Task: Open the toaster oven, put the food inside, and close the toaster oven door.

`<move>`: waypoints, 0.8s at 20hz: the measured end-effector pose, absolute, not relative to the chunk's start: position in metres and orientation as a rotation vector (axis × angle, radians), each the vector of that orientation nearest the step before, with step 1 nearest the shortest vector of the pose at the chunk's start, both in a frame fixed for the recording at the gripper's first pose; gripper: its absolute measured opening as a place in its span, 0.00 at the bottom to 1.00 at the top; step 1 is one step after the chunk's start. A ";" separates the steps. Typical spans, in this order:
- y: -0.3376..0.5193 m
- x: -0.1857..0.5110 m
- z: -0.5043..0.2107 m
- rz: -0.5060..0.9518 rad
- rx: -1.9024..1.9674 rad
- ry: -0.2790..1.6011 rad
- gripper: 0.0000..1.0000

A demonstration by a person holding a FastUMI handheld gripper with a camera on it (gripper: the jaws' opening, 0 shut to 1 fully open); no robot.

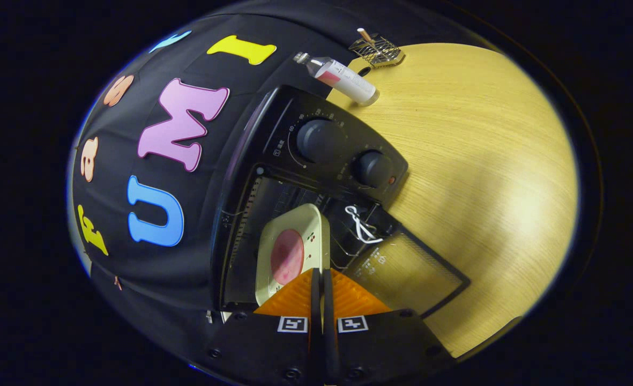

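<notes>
The gripper point(321, 279) is clenched on the rim of the tray point(295, 241) carrying the food point(287, 256), sliding it edge-first into the toaster oven point(295, 161) past its dropped door point(412, 273).

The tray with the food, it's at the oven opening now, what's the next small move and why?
Probably ease the tray deeper into the toaster oven. The gripper is closed on the tray's near edge, the door hangs open, and the tray looks only partly inside, so the door likely couldn't shut yet.
</notes>
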State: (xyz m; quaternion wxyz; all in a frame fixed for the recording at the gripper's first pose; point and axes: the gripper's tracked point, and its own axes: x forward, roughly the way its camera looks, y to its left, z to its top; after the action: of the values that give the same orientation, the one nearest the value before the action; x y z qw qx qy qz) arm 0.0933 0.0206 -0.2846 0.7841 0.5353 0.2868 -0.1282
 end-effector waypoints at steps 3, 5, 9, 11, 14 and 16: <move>0.023 0.112 -0.291 -0.291 1.163 0.593 0.06; 0.027 0.123 -0.296 -0.294 1.195 0.590 0.06; 0.032 0.138 -0.299 -0.308 1.174 0.596 0.06; 0.031 0.135 -0.298 -0.331 1.149 0.610 0.06; 0.033 0.133 -0.289 -0.304 1.143 0.596 0.10; 0.038 0.127 -0.281 -0.275 1.137 0.584 0.22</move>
State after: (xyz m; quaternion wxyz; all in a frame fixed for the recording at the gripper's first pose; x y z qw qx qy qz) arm 0.1269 0.0385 -0.2809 0.7939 0.5287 0.2718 -0.1279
